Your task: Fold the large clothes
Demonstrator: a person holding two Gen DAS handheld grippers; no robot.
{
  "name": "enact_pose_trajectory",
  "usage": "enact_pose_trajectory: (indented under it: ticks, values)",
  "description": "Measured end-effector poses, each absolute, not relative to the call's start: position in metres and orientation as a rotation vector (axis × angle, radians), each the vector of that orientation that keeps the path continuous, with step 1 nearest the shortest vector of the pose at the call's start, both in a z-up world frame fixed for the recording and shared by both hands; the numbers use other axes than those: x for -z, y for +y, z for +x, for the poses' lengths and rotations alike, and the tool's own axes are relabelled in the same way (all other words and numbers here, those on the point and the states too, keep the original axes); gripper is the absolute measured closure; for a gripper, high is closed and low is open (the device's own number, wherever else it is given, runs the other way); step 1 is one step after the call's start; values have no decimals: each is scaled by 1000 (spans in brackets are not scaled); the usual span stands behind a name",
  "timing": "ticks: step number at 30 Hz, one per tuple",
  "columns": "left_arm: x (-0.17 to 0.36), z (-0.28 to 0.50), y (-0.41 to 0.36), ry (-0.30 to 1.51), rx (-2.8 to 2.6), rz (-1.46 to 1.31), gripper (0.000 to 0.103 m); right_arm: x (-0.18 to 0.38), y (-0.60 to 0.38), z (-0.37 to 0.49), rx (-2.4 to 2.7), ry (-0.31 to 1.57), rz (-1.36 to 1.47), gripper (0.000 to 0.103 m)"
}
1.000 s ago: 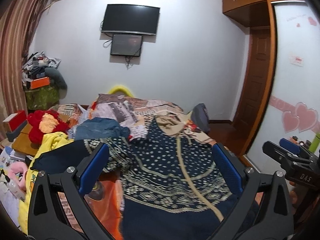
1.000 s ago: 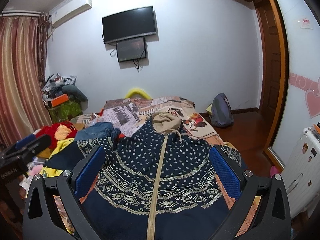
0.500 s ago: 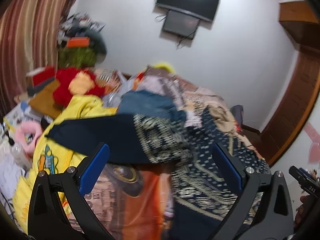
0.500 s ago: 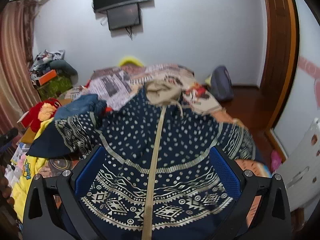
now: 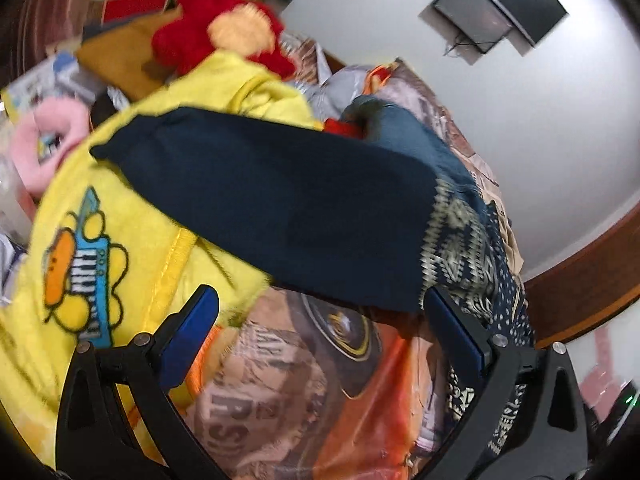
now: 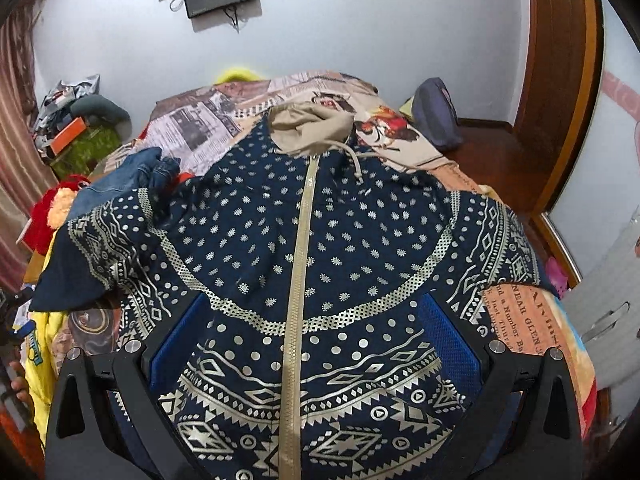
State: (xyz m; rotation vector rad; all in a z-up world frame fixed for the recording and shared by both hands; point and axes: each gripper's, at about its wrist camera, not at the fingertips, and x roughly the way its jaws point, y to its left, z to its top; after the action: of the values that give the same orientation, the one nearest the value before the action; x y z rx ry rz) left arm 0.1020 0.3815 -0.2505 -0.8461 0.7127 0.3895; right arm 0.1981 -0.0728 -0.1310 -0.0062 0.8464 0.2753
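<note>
Garment under inspection: a navy patterned hooded jacket [image 6: 320,240], laid front-up on the bed [image 6: 532,320]. The zip [image 6: 298,280] is closed and runs near to far down the middle. The beige hood [image 6: 312,124] lies at the far end.

Work done: the body is spread flat and reasonably smooth. No fold is visible in either view.

Work left: both sleeves remain extended. The left sleeve [image 5: 280,208] stretches out to the left, its plain navy end resting over a yellow garment [image 5: 120,240] at the bed's edge. The right sleeve [image 6: 504,240] lies out to the right. In my judgement the sleeves must come in across the body, then the body be folded. The task is at its start.

Left gripper [image 5: 320,336]: fingers well apart, holding nothing, hovering just near of the left sleeve. This view is blurred.

Right gripper [image 6: 316,332]: fingers well apart, empty, positioned over the near lower half of the jacket. Contact with the cloth cannot be confirmed.

Loose denim [image 6: 128,176] sits beside the left shoulder.
</note>
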Motion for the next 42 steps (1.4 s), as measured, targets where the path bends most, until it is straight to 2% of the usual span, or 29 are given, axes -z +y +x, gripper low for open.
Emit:
enact_pose_trajectory:
  ticks: [4,8,11,16,17,18,20,24,26,34,42]
  values:
    - [278,103,411,706,-371,-1002,14,135,-68,208,-266,855,-23,0]
    - [292,103,430,687,-421,-1044,31,139,-61,214,-266,860,-48,0]
    - [296,109,439,663,-429,-1046,39,141,-56,216,-272,863,-70,0]
    - [291,131,436,741,-541,-899,66,145,-51,218,-285,882,-89,0]
    - [291,134,435,762,-569,-858,77,145,-51,218,-284,884,-91,0]
    - [287,138,431,782,-593,-806,83,144,-51,217,-286,883,-93,0]
    - [277,141,425,782,-617,-736,91,140,-52,217,-292,880,-95,0]
    - [241,139,410,740,-647,-594,95,129,-54,217,-310,863,-106,0]
    - [216,138,404,693,-628,-556,101,121,-57,218,-316,842,-114,0]
    - [94,146,361,447,-481,-430,101,97,-68,226,-336,775,-133,0]
    - [15,205,278,355,-304,-302,101,95,-84,239,-385,766,-128,0]
